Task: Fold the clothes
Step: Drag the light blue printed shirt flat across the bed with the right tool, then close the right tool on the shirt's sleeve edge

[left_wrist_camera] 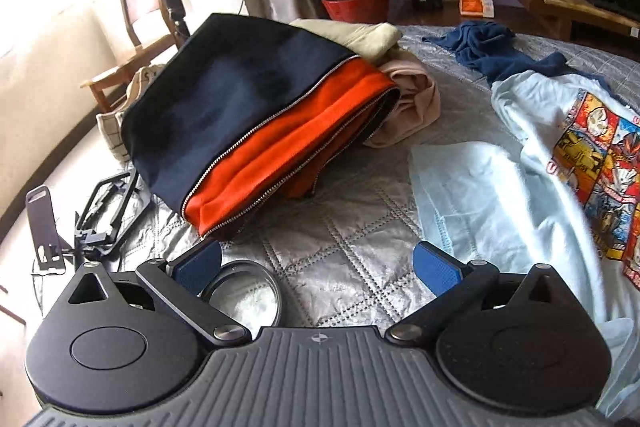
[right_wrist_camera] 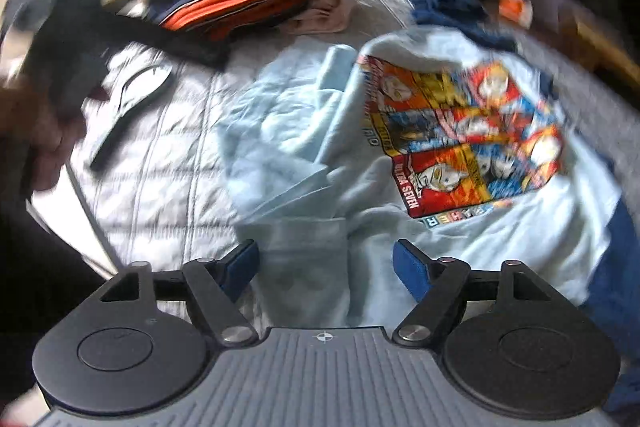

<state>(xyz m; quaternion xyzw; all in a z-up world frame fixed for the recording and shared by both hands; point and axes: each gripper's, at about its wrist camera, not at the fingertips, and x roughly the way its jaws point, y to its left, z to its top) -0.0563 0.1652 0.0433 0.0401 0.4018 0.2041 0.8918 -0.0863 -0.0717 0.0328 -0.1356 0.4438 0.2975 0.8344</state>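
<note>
Pale blue printed T-shirt (right_wrist_camera: 400, 227) rumpled on the quilted bed (left_wrist_camera: 340, 267), long axis running away from the cameras, right gripper (right_wrist_camera: 324, 267) spread above its folded sleeve, left gripper (left_wrist_camera: 318, 267) spread over bare quilt, navy-orange bag (left_wrist_camera: 256, 131) beyond.

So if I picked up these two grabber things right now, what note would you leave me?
Left gripper: open, empty, over the grey quilt.
Right gripper: open, gripping nothing, just above the light blue T-shirt.
The T-shirt lies rumpled, print up, one sleeve pointing toward the right gripper.
Navy and orange jacket sits folded with other folded clothes behind it.
A dark blue garment lies crumpled further back.
Left: flatten and fold the T-shirt, then the blue garment.
</note>
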